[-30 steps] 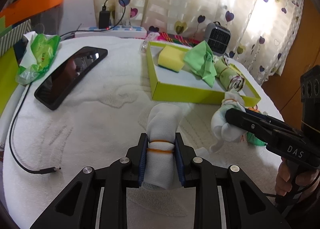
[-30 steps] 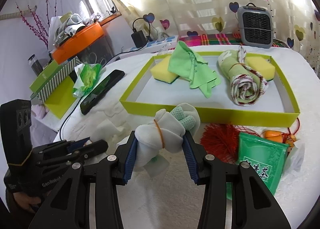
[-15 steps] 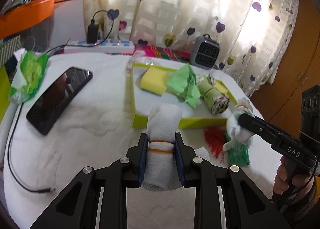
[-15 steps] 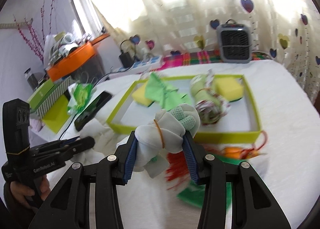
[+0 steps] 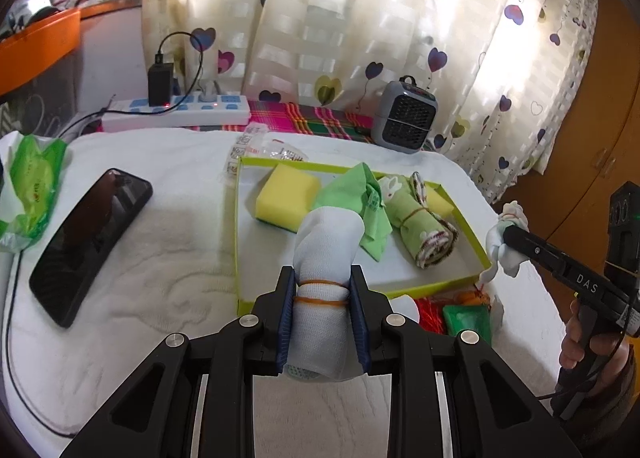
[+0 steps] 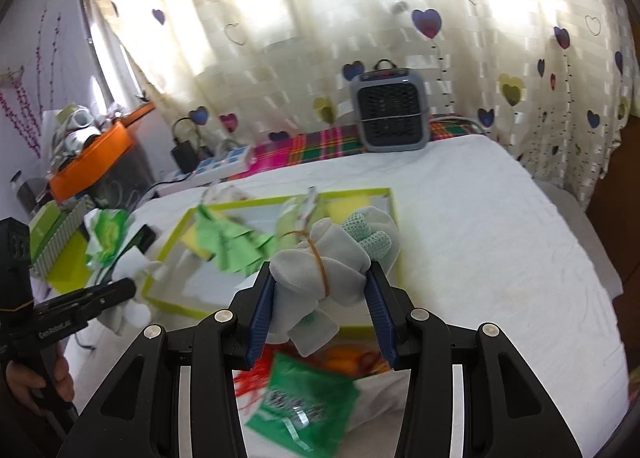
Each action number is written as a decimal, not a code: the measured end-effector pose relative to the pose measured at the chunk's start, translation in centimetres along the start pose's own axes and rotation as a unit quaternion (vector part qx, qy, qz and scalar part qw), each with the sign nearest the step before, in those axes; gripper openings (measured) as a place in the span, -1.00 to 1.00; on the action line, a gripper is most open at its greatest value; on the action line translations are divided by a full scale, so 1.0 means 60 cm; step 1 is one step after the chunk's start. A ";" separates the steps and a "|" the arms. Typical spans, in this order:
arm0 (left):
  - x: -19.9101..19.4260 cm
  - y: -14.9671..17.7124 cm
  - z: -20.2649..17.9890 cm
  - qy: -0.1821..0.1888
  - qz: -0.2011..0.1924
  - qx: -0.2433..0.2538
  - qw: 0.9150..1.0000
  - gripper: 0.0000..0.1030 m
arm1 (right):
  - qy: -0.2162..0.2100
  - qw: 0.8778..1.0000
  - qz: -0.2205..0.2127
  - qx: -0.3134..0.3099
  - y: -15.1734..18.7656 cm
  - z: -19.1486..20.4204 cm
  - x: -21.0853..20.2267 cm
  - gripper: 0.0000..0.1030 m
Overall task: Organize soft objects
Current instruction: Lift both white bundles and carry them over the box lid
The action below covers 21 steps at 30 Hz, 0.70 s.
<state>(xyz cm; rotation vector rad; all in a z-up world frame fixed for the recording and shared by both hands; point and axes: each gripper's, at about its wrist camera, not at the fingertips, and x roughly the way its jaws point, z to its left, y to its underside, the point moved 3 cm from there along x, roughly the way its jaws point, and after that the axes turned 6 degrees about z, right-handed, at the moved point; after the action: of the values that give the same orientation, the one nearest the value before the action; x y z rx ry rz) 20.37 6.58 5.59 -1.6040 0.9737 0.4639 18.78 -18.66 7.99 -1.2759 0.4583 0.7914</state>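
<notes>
My left gripper (image 5: 320, 314) is shut on a white rolled sock bundle (image 5: 324, 254) bound with orange rubber bands, held above the near rim of the lime-green tray (image 5: 238, 242). In the tray lie a yellow sponge (image 5: 286, 195), a green cloth (image 5: 360, 201) and a rolled patterned towel (image 5: 424, 225). My right gripper (image 6: 322, 312) is shut on a grey-white sock bundle (image 6: 324, 266) with mint toes and a rubber band, lifted over the tray's near right corner (image 6: 394, 217). In the left wrist view that right gripper (image 5: 508, 242) shows at the right edge with its bundle.
A black phone (image 5: 90, 238) and a green wipes pack (image 5: 28, 189) lie left of the tray. A green packet (image 6: 304, 406), red tassel (image 6: 248, 378) and orange item sit in front of it. A small heater (image 5: 404, 115) and power strip (image 5: 176, 111) stand at the back.
Both grippers have risen and moved toward the tray, still holding their sock bundles. The right gripper swung right, so the tray now sits lower and left in its view.
</notes>
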 end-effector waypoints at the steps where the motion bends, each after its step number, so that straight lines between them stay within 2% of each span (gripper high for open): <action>1: 0.004 -0.002 0.001 -0.002 0.002 -0.002 1.000 -0.54 | 0.005 1.000 0.002 -0.003 -0.002 -0.004 0.001 -0.12; 8: 0.034 -0.016 0.005 -0.007 0.013 -0.006 1.000 -0.53 | 0.042 0.999 0.022 -0.024 -0.010 -0.019 0.033 -0.12; 21: 0.074 -0.026 0.010 -0.017 0.029 -0.006 0.999 -0.53 | 0.050 0.996 0.053 -0.043 -0.008 -0.021 0.078 -0.12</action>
<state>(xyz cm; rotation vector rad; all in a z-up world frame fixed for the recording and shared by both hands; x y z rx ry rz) 24.31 5.65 3.09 -1.5763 0.9955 0.5371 22.41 -18.69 4.72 -1.3847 0.5807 0.8469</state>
